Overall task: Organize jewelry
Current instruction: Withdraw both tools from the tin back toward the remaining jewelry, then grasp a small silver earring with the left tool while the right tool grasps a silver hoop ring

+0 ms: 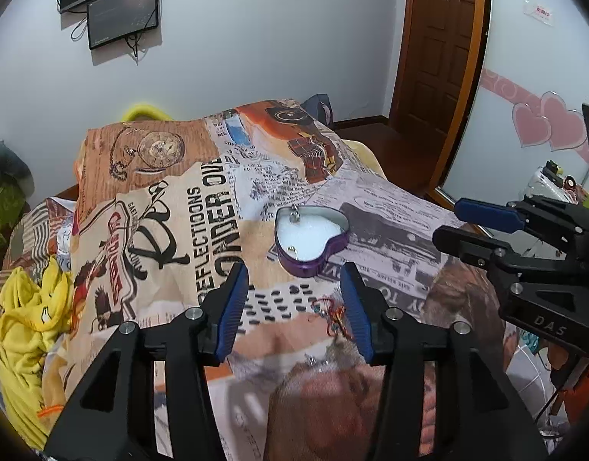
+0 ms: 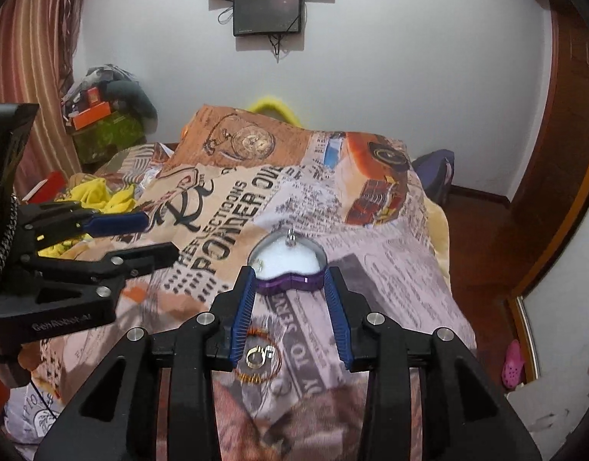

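A purple heart-shaped tin (image 1: 311, 240) with white lining lies open on the printed bedspread, with two small silver pieces in it (image 1: 293, 215). It also shows in the right wrist view (image 2: 288, 269). My left gripper (image 1: 294, 284) is open and empty, just short of the tin. A red-orange wire bangle (image 1: 335, 317) lies by its right finger, and a small silver piece (image 1: 311, 362) lies nearer. My right gripper (image 2: 288, 288) is open and empty, with its tips at the tin's near edge. A coppery bangle (image 2: 262, 357) and a silver ring (image 2: 256, 357) lie between its fingers.
The printed bedspread (image 1: 202, 207) covers the bed. Yellow cloth (image 1: 22, 330) lies at the left. A wooden door (image 1: 440, 38) and a mirrored panel with pink hearts (image 1: 540, 126) stand at the right. Boxes and clutter (image 2: 102, 123) sit at the far left.
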`<state>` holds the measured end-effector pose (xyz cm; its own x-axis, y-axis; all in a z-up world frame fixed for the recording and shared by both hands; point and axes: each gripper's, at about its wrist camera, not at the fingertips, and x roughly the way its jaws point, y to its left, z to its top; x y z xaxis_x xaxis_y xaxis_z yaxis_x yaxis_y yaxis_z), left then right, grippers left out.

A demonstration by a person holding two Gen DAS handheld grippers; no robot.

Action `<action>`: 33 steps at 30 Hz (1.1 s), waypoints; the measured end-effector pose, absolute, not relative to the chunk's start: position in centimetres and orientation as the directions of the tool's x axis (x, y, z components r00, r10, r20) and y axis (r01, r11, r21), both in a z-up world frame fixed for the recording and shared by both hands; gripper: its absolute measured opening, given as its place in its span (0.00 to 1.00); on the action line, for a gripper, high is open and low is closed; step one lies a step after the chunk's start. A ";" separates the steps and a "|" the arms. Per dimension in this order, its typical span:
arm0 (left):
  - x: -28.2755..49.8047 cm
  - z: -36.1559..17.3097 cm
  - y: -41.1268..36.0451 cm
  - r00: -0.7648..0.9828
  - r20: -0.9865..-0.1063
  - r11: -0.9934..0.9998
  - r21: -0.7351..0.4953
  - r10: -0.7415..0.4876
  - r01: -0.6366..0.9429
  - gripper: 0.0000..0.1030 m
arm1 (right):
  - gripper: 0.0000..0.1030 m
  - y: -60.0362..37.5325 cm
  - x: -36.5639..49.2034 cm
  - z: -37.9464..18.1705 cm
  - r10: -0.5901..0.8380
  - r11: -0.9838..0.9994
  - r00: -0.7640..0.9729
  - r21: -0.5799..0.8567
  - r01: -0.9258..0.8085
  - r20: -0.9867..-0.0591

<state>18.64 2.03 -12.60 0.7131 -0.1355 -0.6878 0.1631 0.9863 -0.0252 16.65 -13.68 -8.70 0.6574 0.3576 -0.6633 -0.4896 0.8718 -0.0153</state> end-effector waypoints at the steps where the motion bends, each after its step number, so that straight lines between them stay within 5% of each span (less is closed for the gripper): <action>1: 18.3 -12.7 2.1 0.713 -0.688 0.987 -0.023 -0.133 0.162 0.49 | 0.33 -13.8 16.5 -8.9 0.350 0.873 0.656 -0.020 -0.486 -0.669; 26: 16.9 -21.6 0.8 0.549 -0.819 0.975 -0.052 -0.166 0.218 0.51 | 0.33 -15.8 14.2 -17.3 0.294 0.879 0.493 0.030 -0.475 -0.819; 33: 18.1 -23.1 1.1 0.518 -0.835 0.974 -0.088 -0.186 0.208 0.33 | 0.33 -15.2 14.4 -18.3 0.308 0.864 0.465 0.040 -0.501 -0.830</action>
